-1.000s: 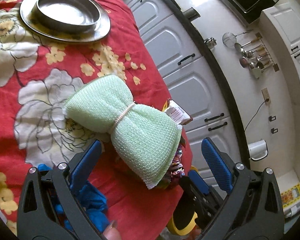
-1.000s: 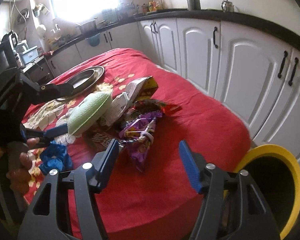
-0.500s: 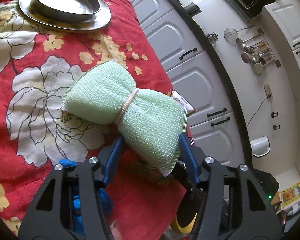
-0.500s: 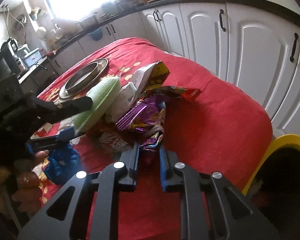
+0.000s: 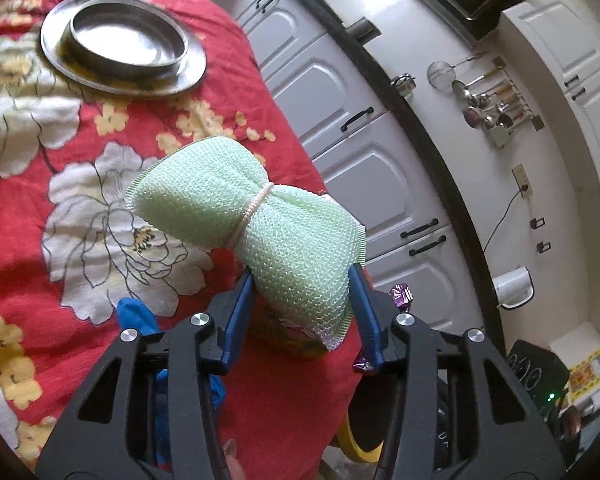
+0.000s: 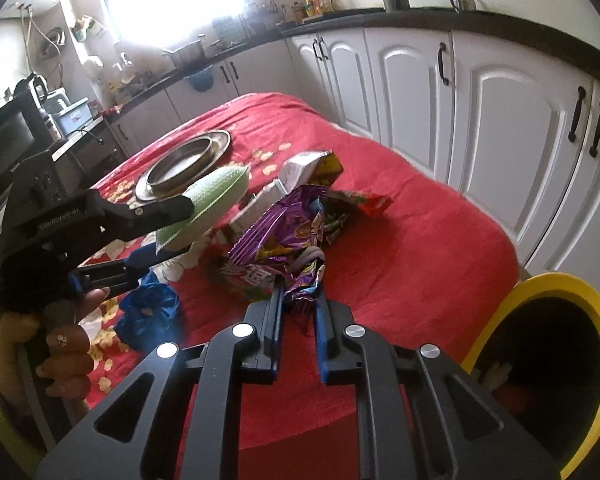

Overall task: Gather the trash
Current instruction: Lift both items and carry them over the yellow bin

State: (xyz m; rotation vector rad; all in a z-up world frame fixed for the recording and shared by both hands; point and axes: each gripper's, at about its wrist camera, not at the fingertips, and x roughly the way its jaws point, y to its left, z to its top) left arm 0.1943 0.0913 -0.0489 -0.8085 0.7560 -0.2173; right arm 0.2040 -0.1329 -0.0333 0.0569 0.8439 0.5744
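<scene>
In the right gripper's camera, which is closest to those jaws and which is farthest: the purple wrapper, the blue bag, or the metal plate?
1. Purple wrapper: pinched in the right gripper, straight ahead.
2. Blue bag: on the red cloth, off to the left.
3. Metal plate: far back on the left, past the green sponge.

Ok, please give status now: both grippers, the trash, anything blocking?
Left gripper shut on green sponge, lifted. Right gripper shut on purple wrapper. More wrappers on red cloth. Yellow-rimmed bin at right, path open.
</scene>
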